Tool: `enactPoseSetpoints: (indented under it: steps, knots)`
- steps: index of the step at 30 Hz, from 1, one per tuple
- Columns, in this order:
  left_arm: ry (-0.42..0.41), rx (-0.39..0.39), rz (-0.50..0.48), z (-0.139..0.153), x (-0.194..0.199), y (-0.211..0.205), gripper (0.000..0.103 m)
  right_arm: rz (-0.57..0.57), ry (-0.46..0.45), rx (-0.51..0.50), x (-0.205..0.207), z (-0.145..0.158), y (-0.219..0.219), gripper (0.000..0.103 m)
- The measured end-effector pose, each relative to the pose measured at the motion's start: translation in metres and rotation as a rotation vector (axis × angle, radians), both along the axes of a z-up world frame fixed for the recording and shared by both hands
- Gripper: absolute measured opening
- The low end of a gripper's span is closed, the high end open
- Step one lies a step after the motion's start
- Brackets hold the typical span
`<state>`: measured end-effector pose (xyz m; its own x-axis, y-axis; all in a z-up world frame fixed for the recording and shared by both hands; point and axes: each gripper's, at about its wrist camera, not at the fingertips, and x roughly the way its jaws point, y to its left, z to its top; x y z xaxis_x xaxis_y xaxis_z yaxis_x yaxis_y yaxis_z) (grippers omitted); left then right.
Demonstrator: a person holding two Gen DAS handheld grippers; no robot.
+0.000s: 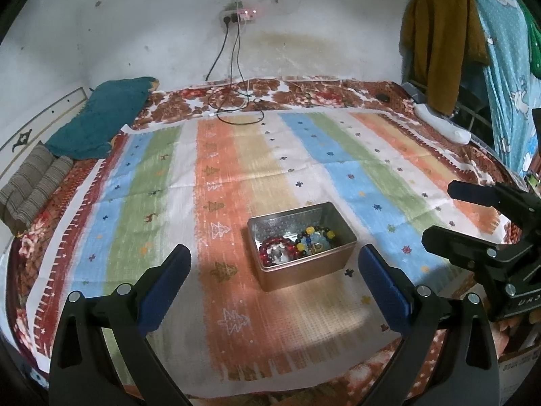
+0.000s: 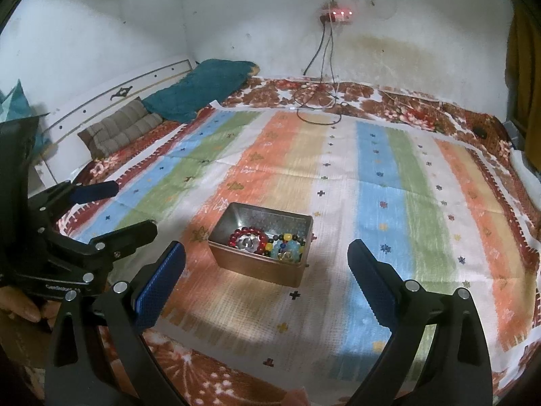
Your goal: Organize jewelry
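A small open metal tin (image 1: 304, 272) (image 2: 250, 265) sits on the striped cloth on the bed. Inside lie a red bead bracelet (image 1: 275, 247) (image 2: 247, 235) and a bracelet of yellow, blue and dark beads (image 1: 314, 237) (image 2: 287, 243). My left gripper (image 1: 275, 282) is open and empty, held just short of the tin. My right gripper (image 2: 267, 279) is open and empty, also just short of the tin. In the left wrist view the right gripper (image 1: 443, 211) shows at the right edge. In the right wrist view the left gripper (image 2: 132, 208) shows at the left edge.
A striped cloth (image 1: 236, 176) (image 2: 372, 186) covers a floral blanket (image 1: 304, 91). A teal pillow (image 1: 101, 118) (image 2: 199, 88) and a folded brown cushion (image 1: 30, 186) lie at the far left. Charger cables (image 1: 236, 101) trail from a wall socket. Clothes (image 1: 439, 40) hang at right.
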<state>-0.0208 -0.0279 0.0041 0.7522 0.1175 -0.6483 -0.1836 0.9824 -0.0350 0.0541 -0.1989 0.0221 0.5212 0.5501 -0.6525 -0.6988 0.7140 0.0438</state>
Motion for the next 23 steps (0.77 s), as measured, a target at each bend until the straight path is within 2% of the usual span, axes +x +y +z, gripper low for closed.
enactPoseSetpoints:
  steps: [23]
  knots:
    - [0.006,0.005,-0.003,-0.0005,0.0060,-0.0055,0.097,0.014,0.012,0.014,-0.0011,-0.0003,-0.0008,0.098]
